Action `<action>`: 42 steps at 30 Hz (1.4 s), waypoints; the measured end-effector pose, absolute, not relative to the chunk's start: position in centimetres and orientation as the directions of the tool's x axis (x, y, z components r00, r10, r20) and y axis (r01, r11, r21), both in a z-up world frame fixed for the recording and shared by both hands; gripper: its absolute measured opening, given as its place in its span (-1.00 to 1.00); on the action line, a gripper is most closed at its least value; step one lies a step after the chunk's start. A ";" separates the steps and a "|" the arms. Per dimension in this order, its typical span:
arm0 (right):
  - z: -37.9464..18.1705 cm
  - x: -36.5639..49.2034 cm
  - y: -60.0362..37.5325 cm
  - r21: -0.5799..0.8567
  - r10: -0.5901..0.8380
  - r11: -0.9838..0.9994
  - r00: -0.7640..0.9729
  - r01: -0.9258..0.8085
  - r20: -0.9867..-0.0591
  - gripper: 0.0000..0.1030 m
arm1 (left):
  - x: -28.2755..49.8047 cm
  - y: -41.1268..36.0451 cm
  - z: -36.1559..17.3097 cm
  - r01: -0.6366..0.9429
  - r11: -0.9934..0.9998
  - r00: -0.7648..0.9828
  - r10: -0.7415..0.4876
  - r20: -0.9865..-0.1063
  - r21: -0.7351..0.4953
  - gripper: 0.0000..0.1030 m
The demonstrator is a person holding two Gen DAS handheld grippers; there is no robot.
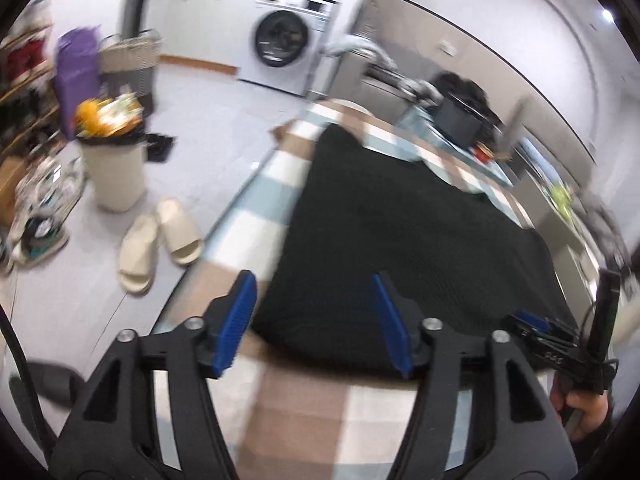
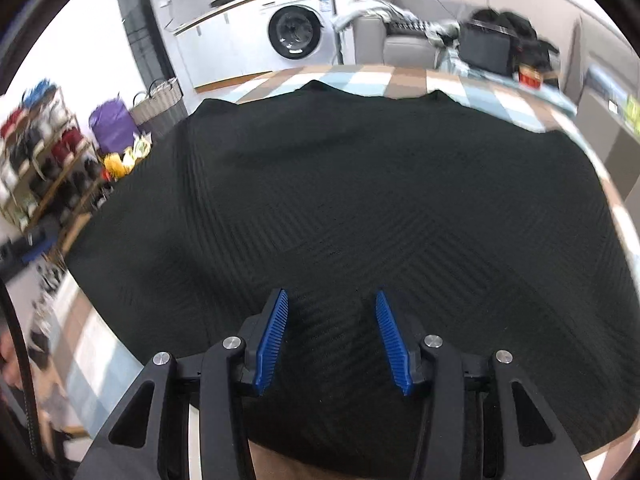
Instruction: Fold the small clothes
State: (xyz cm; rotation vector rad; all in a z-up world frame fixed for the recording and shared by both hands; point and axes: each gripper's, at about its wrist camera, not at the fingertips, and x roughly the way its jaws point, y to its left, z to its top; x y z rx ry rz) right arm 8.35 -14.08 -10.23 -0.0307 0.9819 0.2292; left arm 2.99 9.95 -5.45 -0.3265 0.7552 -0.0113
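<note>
Black knit garment [image 2: 352,208] lies spread flat on a table covered with a checked cloth [image 1: 276,184] in brown, white and pale blue. Ribbed diagonal texture is visible in the right wrist view; the garment's far edge shows two small peaks.

Left gripper [image 1: 316,320]: jaws apart, blue ribbed pads clear of the fabric, nothing between them. It hangs over the garment's near left edge, where black knit meets checked cloth.

Right gripper [image 2: 332,340]: jaws apart, nothing pinched; pads sit above the middle of the garment's near part. Contact with the fabric cannot be judged from this view. In the left wrist view a hand [image 1: 588,408] holds it at the right margin.

Background, blurred: washing machine [image 1: 286,42], beige slippers [image 1: 160,236] on the floor, full waste bin [image 1: 114,168].
</note>
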 end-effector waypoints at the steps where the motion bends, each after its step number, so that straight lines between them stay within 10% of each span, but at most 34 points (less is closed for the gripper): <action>1: -10.3 8.0 -14.0 0.061 0.173 0.974 0.533 -0.220 -0.829 -0.08 | 3.7 8.7 -5.5 -0.071 0.956 0.724 -0.148 -0.674 -0.286 0.21; 14: -9.2 6.6 -19.6 0.036 0.083 0.995 0.557 -0.096 -0.827 -0.05 | 12.5 -5.2 -9.5 0.215 0.967 0.561 -0.238 -0.793 -0.138 0.22; 42: -9.2 6.1 -18.5 0.120 0.187 0.981 0.557 -0.155 -0.809 0.10 | 3.3 8.0 -10.0 -0.179 0.926 0.603 -0.165 -0.780 -0.333 0.21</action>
